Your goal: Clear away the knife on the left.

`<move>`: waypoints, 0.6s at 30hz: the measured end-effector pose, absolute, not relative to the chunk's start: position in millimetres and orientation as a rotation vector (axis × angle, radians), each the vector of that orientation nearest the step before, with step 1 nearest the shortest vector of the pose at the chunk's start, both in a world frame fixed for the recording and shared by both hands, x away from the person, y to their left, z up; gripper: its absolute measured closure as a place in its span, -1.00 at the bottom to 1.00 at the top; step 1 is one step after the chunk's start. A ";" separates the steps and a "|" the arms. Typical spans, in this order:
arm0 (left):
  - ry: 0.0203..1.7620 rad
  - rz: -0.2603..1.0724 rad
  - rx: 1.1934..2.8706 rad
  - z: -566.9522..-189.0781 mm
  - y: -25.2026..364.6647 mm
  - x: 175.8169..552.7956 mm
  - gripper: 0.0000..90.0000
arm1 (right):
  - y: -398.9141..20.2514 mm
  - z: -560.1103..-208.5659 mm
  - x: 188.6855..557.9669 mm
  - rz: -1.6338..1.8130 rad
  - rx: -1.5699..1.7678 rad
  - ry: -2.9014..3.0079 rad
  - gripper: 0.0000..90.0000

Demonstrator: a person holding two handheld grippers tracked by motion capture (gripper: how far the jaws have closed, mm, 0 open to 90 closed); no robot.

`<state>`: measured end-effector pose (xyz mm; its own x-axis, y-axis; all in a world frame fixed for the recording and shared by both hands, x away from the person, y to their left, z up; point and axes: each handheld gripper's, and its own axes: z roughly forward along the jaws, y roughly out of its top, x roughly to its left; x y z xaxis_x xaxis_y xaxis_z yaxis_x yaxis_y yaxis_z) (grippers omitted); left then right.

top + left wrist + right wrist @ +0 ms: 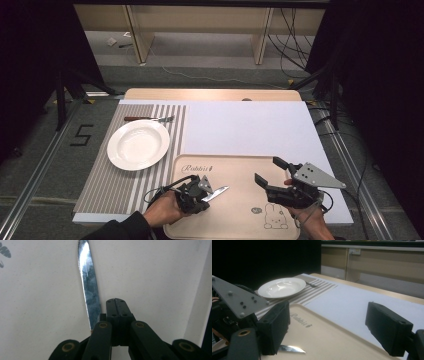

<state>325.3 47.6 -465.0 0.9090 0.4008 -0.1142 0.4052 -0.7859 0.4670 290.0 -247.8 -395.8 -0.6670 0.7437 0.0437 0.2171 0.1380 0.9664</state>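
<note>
A table knife (216, 193) lies on the beige tray (235, 220), its blade pointing right. My left gripper (204, 196) is low over the tray at the knife's handle end. In the left gripper view the jaws of my left gripper (116, 302) are shut pad to pad with nothing visible between them. The shiny knife (88, 282) runs along their left side, and its handle is hidden under the left finger. My right gripper (270, 171) hovers over the tray's right half. There my right gripper (332, 327) stands open and empty, with the knife tip (292, 349) beyond its left jaw.
A white plate (138, 144) sits on a striped placemat (125, 190) at the left, with a fork (150, 119) lying behind it. A white mat (250, 125) covers the table beyond the tray. The table's right edge is close to my right hand.
</note>
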 end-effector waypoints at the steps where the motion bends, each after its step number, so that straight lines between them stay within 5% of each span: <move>1: 0.578 -0.004 2.578 -464.8 48.3 326.4 0.99 | -247.9 -395.8 290.0 1.551 0.920 1.970 -0.54; 18: 0.655 -0.031 2.596 -463.2 62.0 335.0 0.99 | -248.0 -395.6 289.9 1.551 0.920 1.969 -0.53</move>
